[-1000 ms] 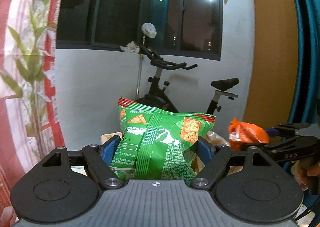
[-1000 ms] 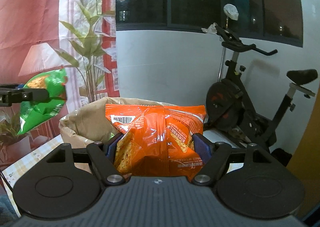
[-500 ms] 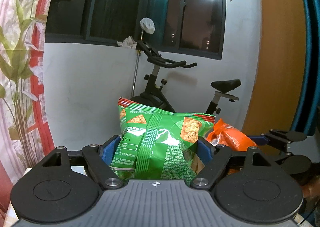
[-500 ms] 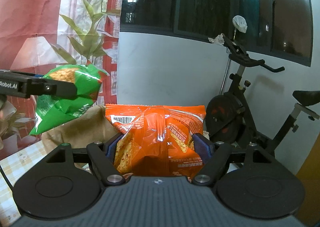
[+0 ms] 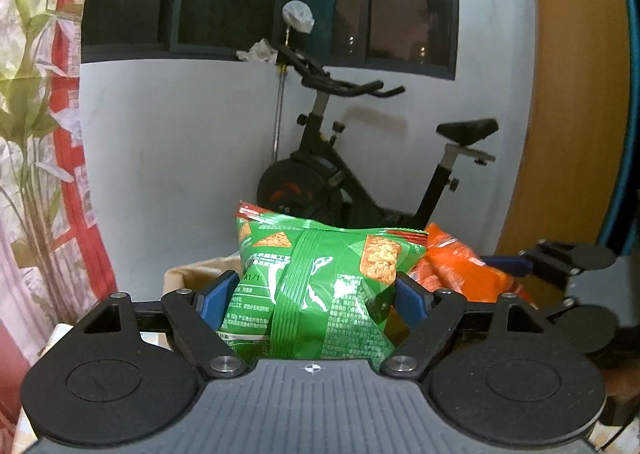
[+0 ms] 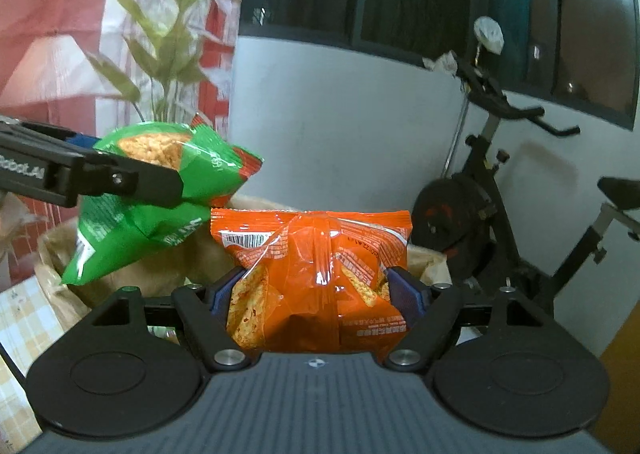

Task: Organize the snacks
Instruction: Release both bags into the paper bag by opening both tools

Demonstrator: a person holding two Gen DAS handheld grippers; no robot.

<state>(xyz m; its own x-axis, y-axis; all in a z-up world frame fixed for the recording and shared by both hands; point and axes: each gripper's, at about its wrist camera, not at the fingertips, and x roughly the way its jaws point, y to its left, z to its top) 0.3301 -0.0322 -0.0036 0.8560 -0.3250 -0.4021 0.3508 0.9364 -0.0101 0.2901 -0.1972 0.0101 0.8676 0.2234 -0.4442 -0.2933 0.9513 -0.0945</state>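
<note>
Left gripper (image 5: 316, 298) jaws clamped on the green snack bag (image 5: 320, 294), held in the air above the brown paper bag (image 6: 160, 266), whose crumpled rim sits just below and behind. Right gripper (image 6: 316, 296) jaws are opening but the blue pads still touch the orange snack bag (image 6: 316, 278), just right of the green one, nearly touching it. Free air ahead to the white wall (image 5: 180, 153); exercise bike (image 6: 500, 205) stands right, behind the paper bag.

Left hand-held gripper (image 5: 312, 294) clamping green snack bag (image 5: 316, 290) (orange bag (image 5: 460, 274) beside), exercise bike (image 5: 360, 173) behind
</note>
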